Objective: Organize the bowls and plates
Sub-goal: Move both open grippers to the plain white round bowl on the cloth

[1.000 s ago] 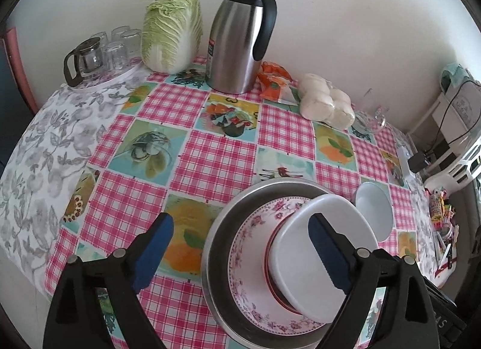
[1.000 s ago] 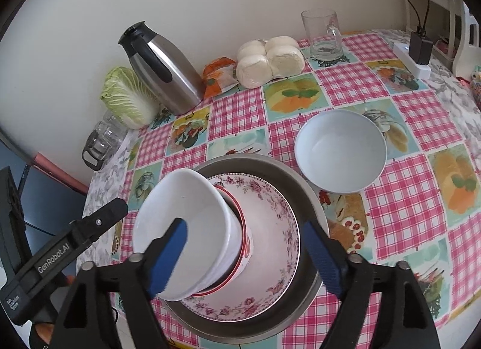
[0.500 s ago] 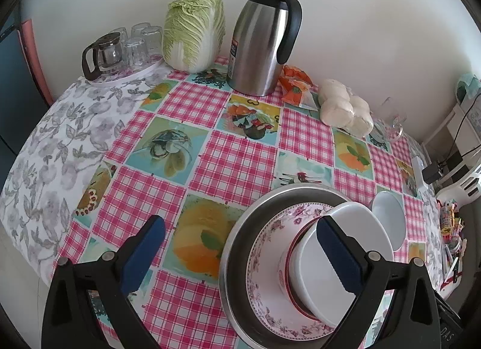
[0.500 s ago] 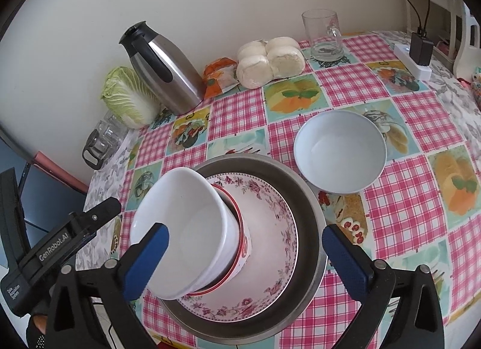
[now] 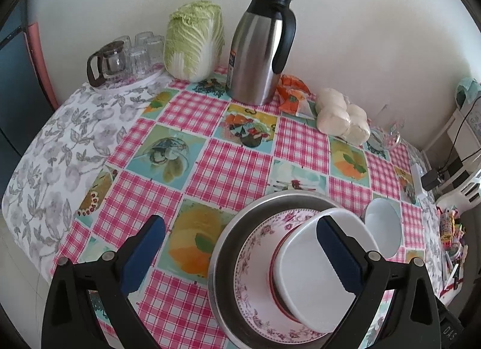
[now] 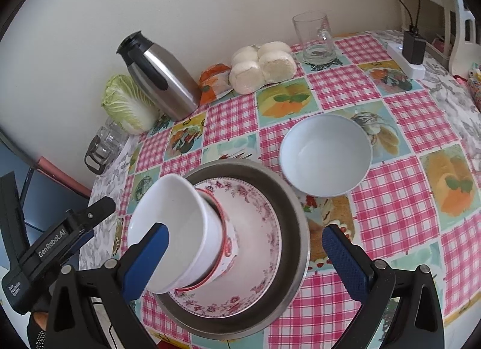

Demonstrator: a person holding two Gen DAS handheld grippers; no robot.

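Note:
A metal plate lies on the checked tablecloth with a floral plate stacked in it. On that stand two nested bowls: a red-rimmed bowl holding a white bowl. The stack also shows in the left wrist view, metal plate, floral plate, white bowl. A second white bowl sits apart on the cloth to the right; it also shows in the left wrist view. My left gripper is open and empty. My right gripper is open, straddling the stack above it.
At the back stand a steel thermos jug, a cabbage, a tray of glasses with a small glass pot, an orange packet, steamed buns and a glass mug. A power strip lies far right.
Both grippers have pulled back from the bowl stack. The right gripper's jaws have opened wider. The stacked bowls stay put.

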